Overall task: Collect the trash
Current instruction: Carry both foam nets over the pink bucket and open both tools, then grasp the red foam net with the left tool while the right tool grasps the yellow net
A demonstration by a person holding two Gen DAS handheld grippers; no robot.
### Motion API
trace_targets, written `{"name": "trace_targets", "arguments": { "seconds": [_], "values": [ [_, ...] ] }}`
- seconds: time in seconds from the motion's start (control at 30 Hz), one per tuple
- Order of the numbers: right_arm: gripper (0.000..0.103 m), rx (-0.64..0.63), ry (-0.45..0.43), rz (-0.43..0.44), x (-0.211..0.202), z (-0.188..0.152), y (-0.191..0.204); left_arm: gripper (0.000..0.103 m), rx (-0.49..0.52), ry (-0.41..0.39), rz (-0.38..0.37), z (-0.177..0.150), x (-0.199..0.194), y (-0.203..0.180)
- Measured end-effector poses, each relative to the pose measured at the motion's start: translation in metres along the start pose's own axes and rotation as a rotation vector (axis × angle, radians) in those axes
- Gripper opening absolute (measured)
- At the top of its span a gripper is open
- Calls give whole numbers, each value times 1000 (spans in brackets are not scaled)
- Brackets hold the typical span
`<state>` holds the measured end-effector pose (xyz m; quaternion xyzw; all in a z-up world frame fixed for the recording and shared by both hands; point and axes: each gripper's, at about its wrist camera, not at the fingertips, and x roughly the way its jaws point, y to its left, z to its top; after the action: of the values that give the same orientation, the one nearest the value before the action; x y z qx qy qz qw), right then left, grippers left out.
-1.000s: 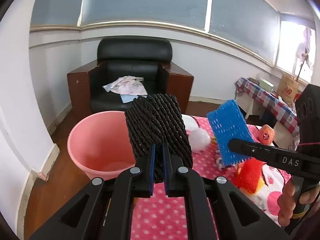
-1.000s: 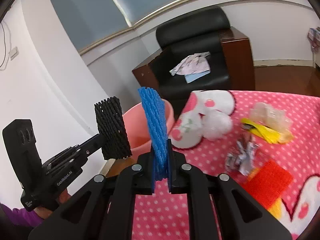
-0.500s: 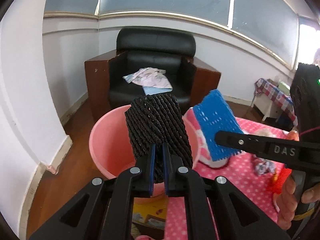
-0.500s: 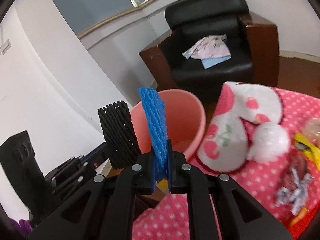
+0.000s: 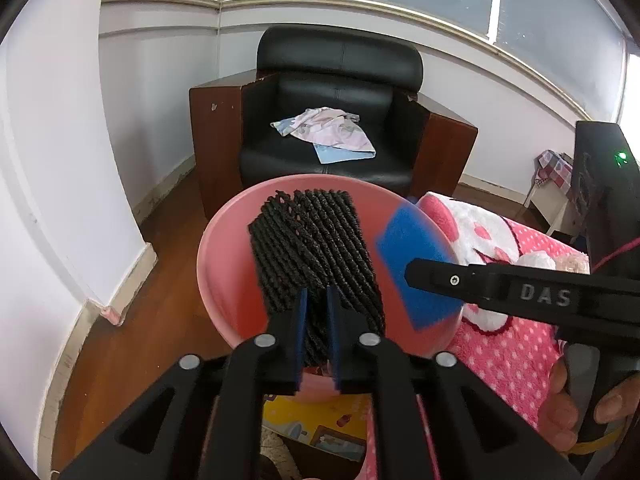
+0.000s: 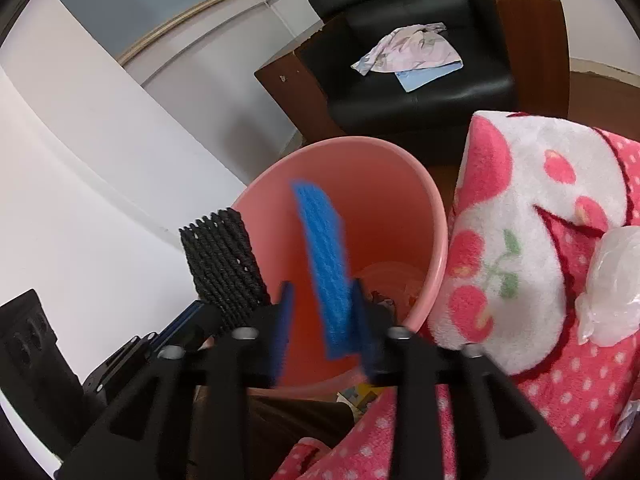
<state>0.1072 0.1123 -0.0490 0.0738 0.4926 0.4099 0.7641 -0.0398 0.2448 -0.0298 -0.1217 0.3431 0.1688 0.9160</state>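
Note:
A pink bucket [image 5: 224,236] [image 6: 438,216] stands on the floor beside the table, right under both grippers. My left gripper [image 5: 316,316] hangs over its near rim with a black foam net [image 5: 312,252] [image 6: 220,256] upright between its pads; its jaws are opening, and the net's lower end still sits pinched in the narrow gap. My right gripper [image 6: 322,312] is over the bucket's mouth and its jaws are opening wide. A blue foam net [image 6: 320,244] [image 5: 412,264] stands blurred and loose between them, leaning toward the right pad.
A black armchair [image 5: 340,80] with crumpled cloths on its seat stands behind the bucket. A pink polka-dot blanket [image 6: 560,380] covers the table at right, with a clear plastic wad [image 6: 608,280] on it. A white wall runs along the left. A hand [image 5: 568,412] holds the right gripper.
Both grippers moved forward and down from over the table to over the bucket. The right jaws have spread and let go of the blue net. The left jaws have parted slightly.

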Motion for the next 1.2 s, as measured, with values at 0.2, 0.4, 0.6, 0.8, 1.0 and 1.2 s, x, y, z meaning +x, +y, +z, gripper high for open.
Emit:
{"name": "trace_targets", "arguments": {
  "seconds": [0.2, 0.4, 0.6, 0.8, 1.0, 1.2],
  "values": [
    [40, -41, -16, -9, -8, 0, 5, 30, -4, -20, 14, -2, -8, -2],
    [40, -72, -53, -35, -31, -9, 8, 31, -10, -28, -6, -3, -23, -12],
    [40, -98, -101, -76, -66, -26, 3, 31, 13, -39, -40, -6, -40, -34],
    [40, -124, -152, -132, -115, -50, -7, 31, 65, -45, -94, -12, -58, -69],
    [40, -90, -216, -192, -173, -79, -38, 38, 132, -51, -172, -19, -76, -108],
    [40, -29, -289, -302, -229, -116, -79, 40, 219, -44, -261, -28, -87, -152]
  ]
}}
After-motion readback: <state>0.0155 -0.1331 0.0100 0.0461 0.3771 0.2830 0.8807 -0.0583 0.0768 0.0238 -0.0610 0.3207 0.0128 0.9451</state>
